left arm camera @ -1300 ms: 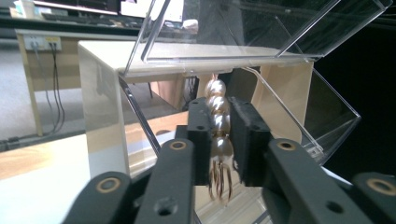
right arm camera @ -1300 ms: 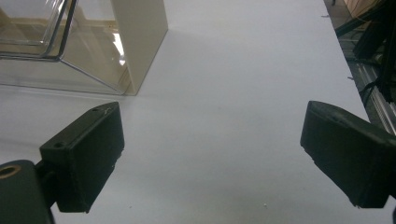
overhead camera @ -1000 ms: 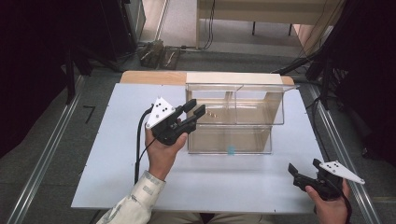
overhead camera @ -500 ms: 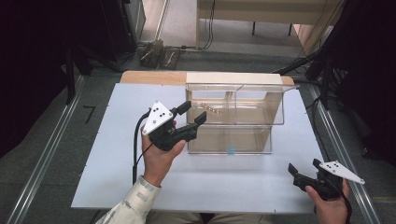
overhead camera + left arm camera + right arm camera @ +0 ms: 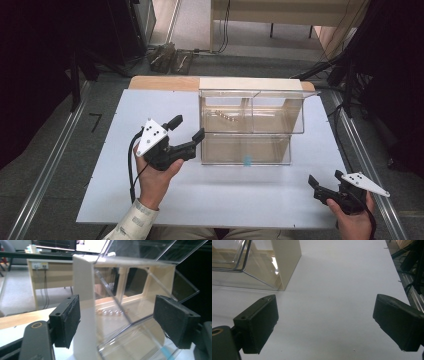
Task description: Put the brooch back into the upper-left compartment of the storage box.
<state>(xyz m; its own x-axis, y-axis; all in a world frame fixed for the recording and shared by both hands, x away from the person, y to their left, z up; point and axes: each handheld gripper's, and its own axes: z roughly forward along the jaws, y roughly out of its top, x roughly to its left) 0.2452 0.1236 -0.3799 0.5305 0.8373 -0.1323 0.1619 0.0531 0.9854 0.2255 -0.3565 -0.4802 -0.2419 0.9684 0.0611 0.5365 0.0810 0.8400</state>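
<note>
White table (image 5: 215,195), grey floor around; clear two-tier bin (image 5: 250,125) at far centre. Left gripper (image 5: 189,134) beside it, spread wide; right gripper (image 5: 320,186) near-right, likewise.

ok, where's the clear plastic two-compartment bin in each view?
High view: clear plastic two-compartment bin at table centre-back, right of the left gripper.
Left gripper view: bin close ahead, between the open jaws.
Right gripper view: only its corner, upper left.
Shared landmark: the bin's cream end wall.
</note>
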